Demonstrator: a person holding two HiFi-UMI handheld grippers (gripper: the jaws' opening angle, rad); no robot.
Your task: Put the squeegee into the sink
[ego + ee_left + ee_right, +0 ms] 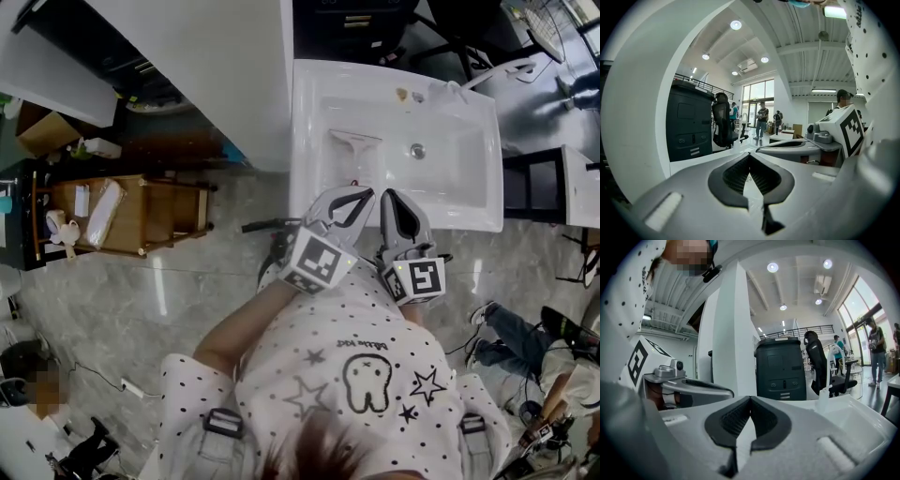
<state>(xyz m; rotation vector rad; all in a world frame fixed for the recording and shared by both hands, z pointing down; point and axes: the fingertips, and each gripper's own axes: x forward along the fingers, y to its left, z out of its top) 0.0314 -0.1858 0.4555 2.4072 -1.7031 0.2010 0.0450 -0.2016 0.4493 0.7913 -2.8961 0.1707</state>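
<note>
A pale squeegee (354, 148) lies in the left part of the white sink (309, 141), blade toward the back and handle toward me. Both grippers hover side by side over the sink's front rim. My left gripper (361, 194) is shut with nothing between its jaws, which meet at the tips in the left gripper view (749, 157). Just to its right, my right gripper (392, 195) is shut and empty too, as the right gripper view (750, 399) confirms. Neither touches the squeegee.
The drain (417, 150) sits mid-basin and a faucet (469, 84) stands at the back right. A white counter (216, 75) adjoins the sink's left side. A wooden cart (122, 211) stands on the floor at left. A seated person's legs (506, 328) show at right.
</note>
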